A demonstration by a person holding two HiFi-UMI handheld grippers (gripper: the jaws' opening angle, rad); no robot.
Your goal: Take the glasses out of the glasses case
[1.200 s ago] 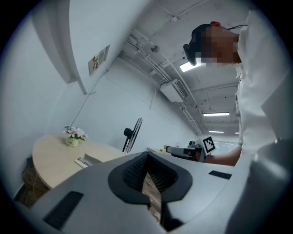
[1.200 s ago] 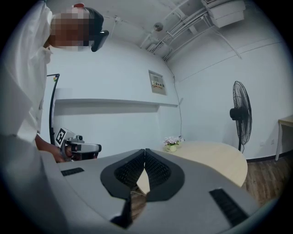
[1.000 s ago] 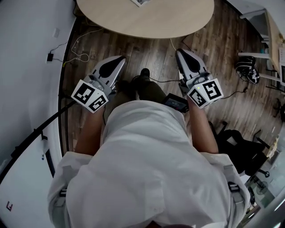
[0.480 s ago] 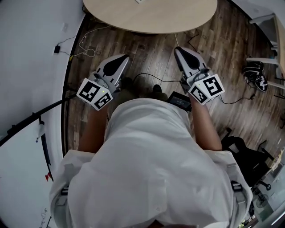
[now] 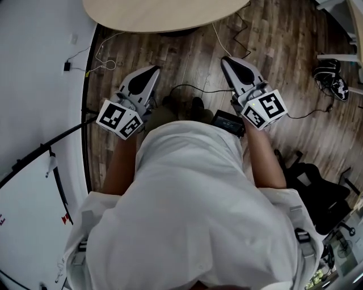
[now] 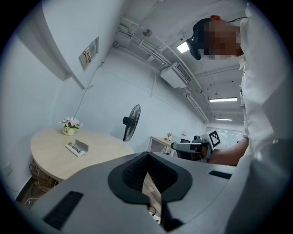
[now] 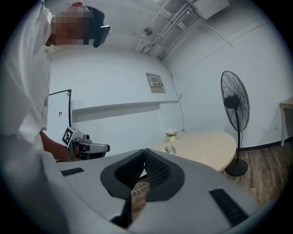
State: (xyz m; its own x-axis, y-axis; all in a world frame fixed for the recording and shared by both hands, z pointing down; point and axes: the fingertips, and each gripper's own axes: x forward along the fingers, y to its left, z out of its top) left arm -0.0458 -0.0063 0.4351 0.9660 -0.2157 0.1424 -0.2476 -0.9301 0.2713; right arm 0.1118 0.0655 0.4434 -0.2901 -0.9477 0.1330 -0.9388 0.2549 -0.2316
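The glasses case (image 6: 76,147) lies open on the round beige table (image 6: 55,157), with glasses inside it, next to a small flower pot (image 6: 70,124). In the right gripper view the case (image 7: 169,149) is a small shape far off on the table (image 7: 206,148). Both grippers are held in front of the person's body, over the wooden floor and short of the table (image 5: 164,14). My left gripper (image 5: 154,68) (image 6: 147,155) is shut on nothing. My right gripper (image 5: 225,59) (image 7: 144,151) is also shut and holds nothing. The head view does not show the case.
A standing fan (image 7: 236,109) (image 6: 132,119) is beside the table. Cables (image 5: 193,89) trail over the wooden floor under the grippers. A white wall (image 5: 39,68) runs along the left, and a dark chair (image 5: 309,181) and a bag (image 5: 332,79) sit on the right.
The head view has shifted, so the table sits higher in the frame and the case at its top edge has left the view. Both grippers stay shut at about the same place.
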